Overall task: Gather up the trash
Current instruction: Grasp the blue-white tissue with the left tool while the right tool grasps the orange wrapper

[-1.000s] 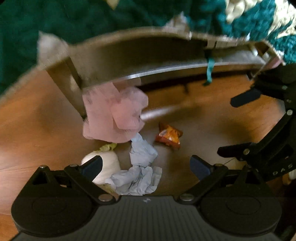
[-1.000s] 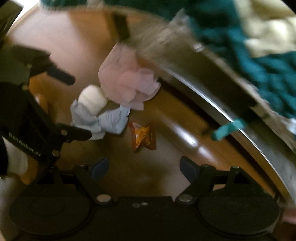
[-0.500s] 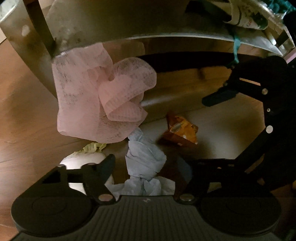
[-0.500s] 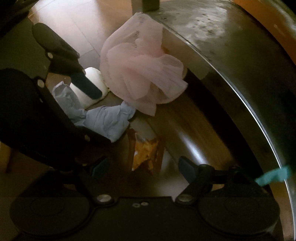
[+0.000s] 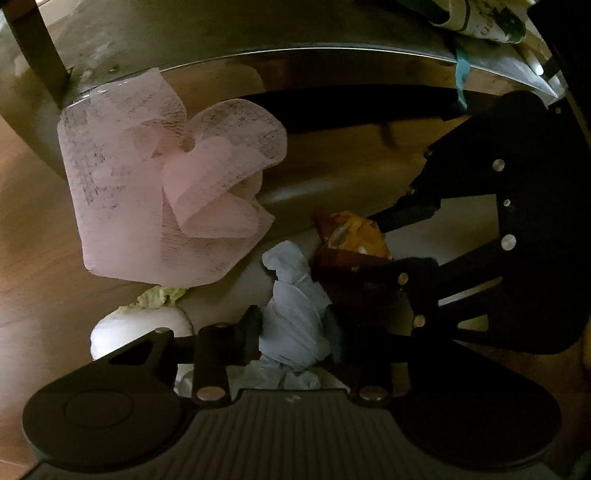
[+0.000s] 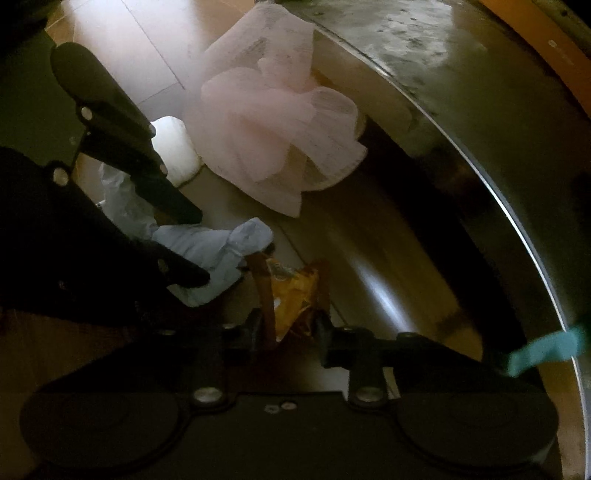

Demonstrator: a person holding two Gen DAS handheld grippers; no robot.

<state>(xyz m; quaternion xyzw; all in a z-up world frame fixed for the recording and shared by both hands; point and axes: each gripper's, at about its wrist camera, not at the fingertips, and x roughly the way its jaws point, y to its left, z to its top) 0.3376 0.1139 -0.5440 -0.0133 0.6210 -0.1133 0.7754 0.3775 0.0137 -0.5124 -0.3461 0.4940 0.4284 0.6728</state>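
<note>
Trash lies on the wooden floor under a low table. My left gripper (image 5: 295, 328) is shut on a crumpled pale blue tissue (image 5: 295, 325), which also shows in the right wrist view (image 6: 218, 254). My right gripper (image 6: 290, 328) is shut on an orange snack wrapper (image 6: 291, 295), which also shows in the left wrist view (image 5: 354, 236). A pink mesh net (image 5: 166, 195) hangs from the table edge above the pile. A white wad (image 5: 140, 325) with a yellowish scrap (image 5: 159, 297) lies to the left.
The low table's dark frame (image 5: 258, 33) spans the top, with a leg (image 5: 40, 48) at left. A teal ribbon (image 6: 546, 350) hangs from its edge. The right gripper's body (image 5: 498, 221) crowds the right side of the left wrist view.
Both grippers moved in lower toward the pile and closed: the left onto the blue tissue, the right onto the orange wrapper. One second ago both were open.
</note>
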